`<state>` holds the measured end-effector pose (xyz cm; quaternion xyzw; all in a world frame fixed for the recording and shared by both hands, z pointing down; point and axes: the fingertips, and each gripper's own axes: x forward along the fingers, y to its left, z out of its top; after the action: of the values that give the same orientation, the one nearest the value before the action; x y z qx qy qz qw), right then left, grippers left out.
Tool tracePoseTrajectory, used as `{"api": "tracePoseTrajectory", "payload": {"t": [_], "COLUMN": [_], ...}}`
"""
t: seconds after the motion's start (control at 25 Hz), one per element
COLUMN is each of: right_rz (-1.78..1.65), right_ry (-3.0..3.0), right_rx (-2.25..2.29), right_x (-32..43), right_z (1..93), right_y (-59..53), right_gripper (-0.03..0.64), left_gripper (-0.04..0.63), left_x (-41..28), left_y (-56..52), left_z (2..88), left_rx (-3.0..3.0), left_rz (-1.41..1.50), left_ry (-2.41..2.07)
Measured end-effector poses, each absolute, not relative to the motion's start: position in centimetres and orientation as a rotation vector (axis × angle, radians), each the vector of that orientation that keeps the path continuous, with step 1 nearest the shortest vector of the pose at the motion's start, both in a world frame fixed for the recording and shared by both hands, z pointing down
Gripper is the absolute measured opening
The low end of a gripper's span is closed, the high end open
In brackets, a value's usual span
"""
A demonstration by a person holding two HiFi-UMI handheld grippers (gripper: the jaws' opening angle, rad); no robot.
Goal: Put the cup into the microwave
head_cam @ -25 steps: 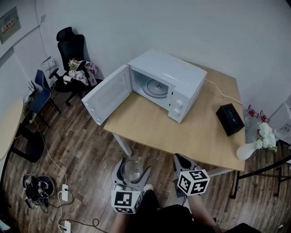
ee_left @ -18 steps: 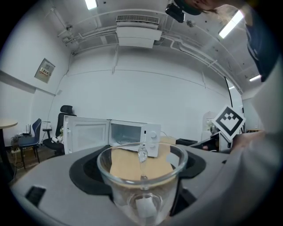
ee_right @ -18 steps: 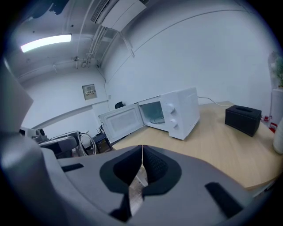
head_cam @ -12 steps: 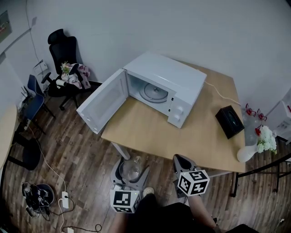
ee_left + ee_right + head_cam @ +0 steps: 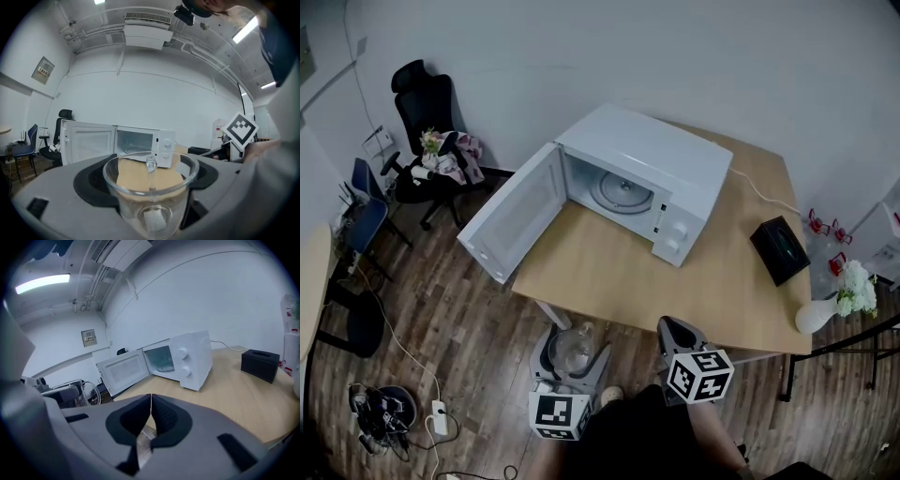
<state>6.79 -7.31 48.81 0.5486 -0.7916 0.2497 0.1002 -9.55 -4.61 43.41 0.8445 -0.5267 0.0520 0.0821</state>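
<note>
- The left gripper was clamped round a clear glass cup, which sat upright between its jaws, above the dark wood floor just short of the table's near edge.
- The right gripper hung beside it, jaws pressed together on nothing.
- The white microwave stood on the light wooden table, well apart from the cup, with its door swung wide to the left and its round turntable bare.
- A small black box lay on the table right of the microwave.

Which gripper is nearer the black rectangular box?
Right. Right gripper lies below-left of the black rectangular box; left gripper, holding the clear glass cup, sits farther left.
</note>
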Motion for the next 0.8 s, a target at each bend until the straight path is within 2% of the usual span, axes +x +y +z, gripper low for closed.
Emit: {"api": "tracePoseTrajectory", "payload": {"t": [0.8], "right_rz": [0.715], "right_ry": [-2.349], "right_rx": [1.581], "right_x": [6.4], "right_z": [48.7], "right_y": [-10.1], "right_gripper": [-0.005], "left_gripper": [0.430], "left_x": [-9.1], "left_y": [-8.1], "left_z": [44.0], "left_rx": [2.522], "left_rz": [0.147], "left_ry": [-1.557]}}
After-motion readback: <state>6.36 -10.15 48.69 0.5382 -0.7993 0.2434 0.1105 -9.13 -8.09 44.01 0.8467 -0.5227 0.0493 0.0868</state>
